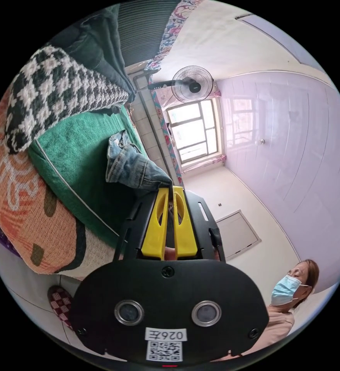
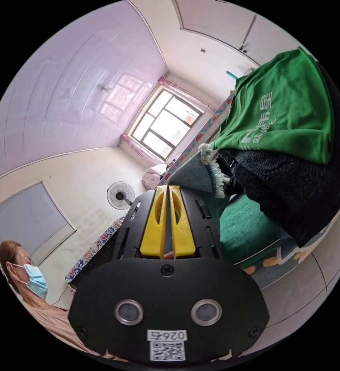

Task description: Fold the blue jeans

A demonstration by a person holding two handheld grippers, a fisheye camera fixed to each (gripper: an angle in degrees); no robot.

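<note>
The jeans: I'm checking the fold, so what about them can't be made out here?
- Left gripper view: the jeans end behind the left hand-held gripper, so the held edge is hidden.
- Right gripper view: the green shirt and dark knit cover the jeans past the frayed hem.

Ahead of the left hand-held gripper (image 1: 172,190), the bunched blue denim jeans (image 1: 133,164) touch its yellow jaw tips and block the way forward. Beyond them lies a green towelling cover (image 1: 75,166), hemmed in by a black-and-white checked knitted garment (image 1: 56,94) and an orange patterned blanket (image 1: 21,205). Toward the window (image 1: 193,129) and the black standing fan (image 1: 191,84), the air is open.

At the right hand-held gripper (image 2: 168,188), a frayed denim edge (image 2: 214,174) sits just beside the tips. A stacked green printed shirt (image 2: 282,108) over black knitwear (image 2: 293,193) closes that flank.
</note>
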